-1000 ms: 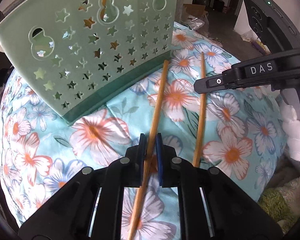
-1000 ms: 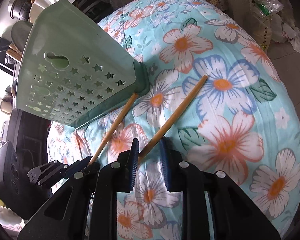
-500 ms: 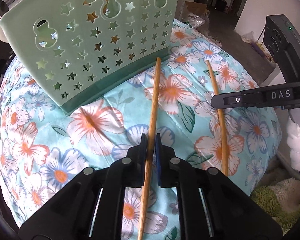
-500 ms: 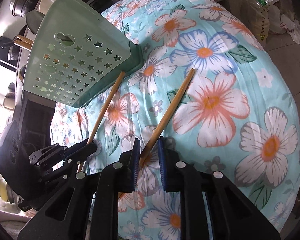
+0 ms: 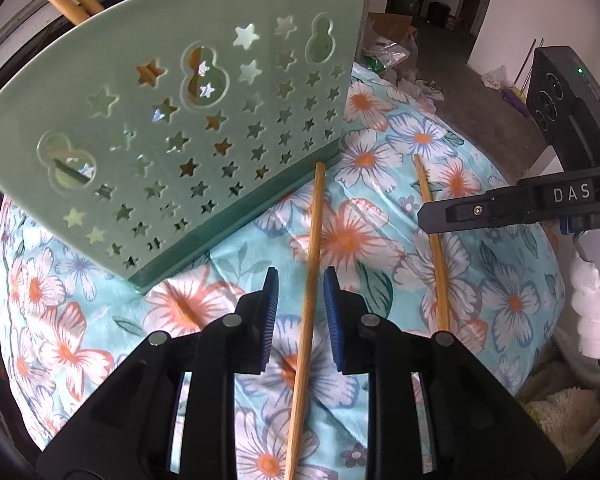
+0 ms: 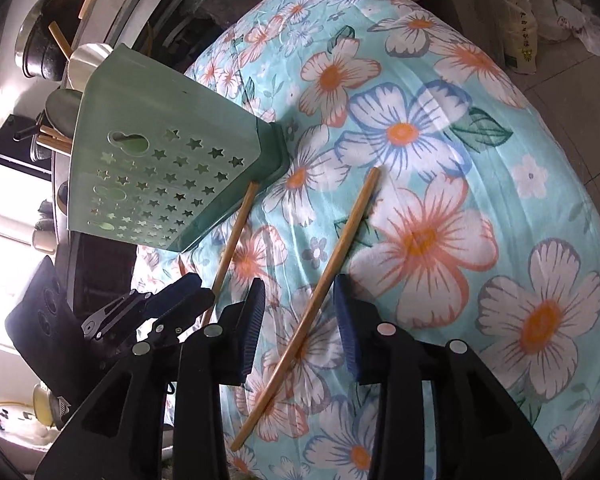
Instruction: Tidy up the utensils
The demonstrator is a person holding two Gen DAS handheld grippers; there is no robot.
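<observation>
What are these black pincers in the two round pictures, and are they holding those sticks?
No robot: a person holds a handheld claw in each hand, each with a fisheye camera looking along its fingers. One picture is from the left claw, the other from the right claw. Both are open, holding nothing. One wooden chopstick lies between the left claw's fingers, a second chopstick between the right's, both on a flowered cloth. Beside them stands a green holder with star-shaped holes.

Pale-green star-punched basket [image 5: 188, 128], turquoise floral cloth [image 6: 440, 216].
</observation>
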